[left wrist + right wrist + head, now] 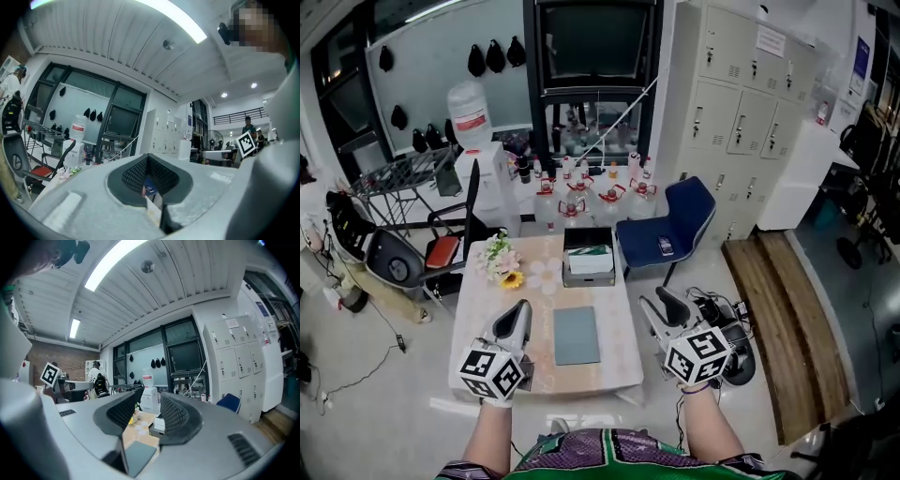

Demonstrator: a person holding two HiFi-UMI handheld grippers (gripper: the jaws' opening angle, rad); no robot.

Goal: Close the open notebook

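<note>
A grey-green notebook (pixel 577 335) lies flat with its cover down on the pale table (pixel 609 367), near the front middle. The same notebook (pixel 138 457) shows low between the jaws in the right gripper view. My left gripper (pixel 517 315) hovers over the table just left of the notebook, apart from it; its jaws meet at the tips (pixel 147 156) and hold nothing. My right gripper (pixel 661 302) hangs off the table's right edge, a hand's width from the notebook. Its jaws (pixel 151 401) stand a little apart with nothing between them.
A bunch of flowers (pixel 501 259) and a dark tray with a white-green box (pixel 589 259) stand at the table's far end. A blue chair (pixel 670 225) stands behind right, a black chair (pixel 412 251) at the left. Water bottles (pixel 581 195) and a dispenser (pixel 480 145) stand beyond.
</note>
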